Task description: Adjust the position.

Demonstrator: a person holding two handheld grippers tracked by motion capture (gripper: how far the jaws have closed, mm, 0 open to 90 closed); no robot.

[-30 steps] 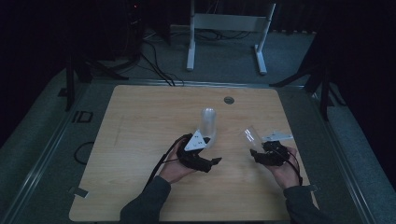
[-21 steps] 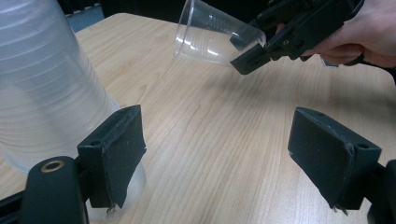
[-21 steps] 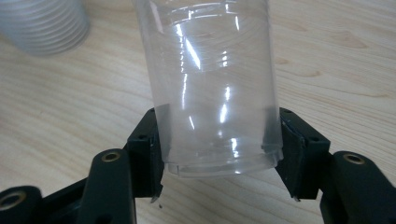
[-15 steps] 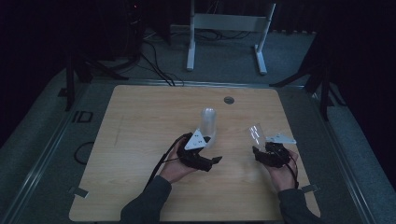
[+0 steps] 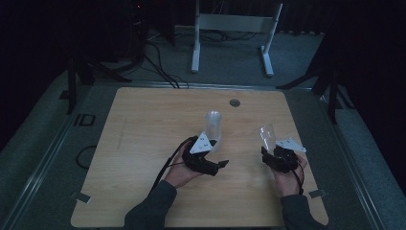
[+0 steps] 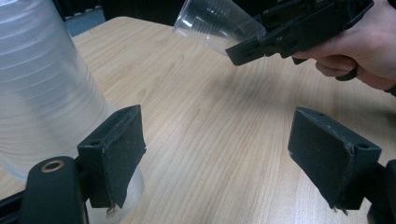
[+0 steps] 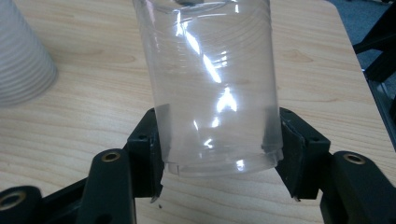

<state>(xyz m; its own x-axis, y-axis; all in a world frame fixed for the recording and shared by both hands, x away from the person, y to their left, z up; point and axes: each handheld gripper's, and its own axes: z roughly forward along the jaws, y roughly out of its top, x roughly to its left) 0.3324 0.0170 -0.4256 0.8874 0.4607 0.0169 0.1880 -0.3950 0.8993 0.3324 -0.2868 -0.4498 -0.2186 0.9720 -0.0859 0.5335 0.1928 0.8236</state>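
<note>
Right tool (image 7: 219, 154) clamps clear cup (image 7: 210, 84) by its base | left tool (image 6: 229, 158) gapes wide, cup stack (image 6: 42, 88) outside its left pad | bench (image 5: 143, 139) beneath

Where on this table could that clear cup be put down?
The whole left half of the table is bare, from its edge to the cup stack. The far strip by the grommet is free too. It is crowded near the middle, where the left gripper and the right gripper, holding the cup, sit close.

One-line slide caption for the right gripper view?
Right gripper clamps a clear plastic cup above the wooden table, a stack of cups nearby.
</note>
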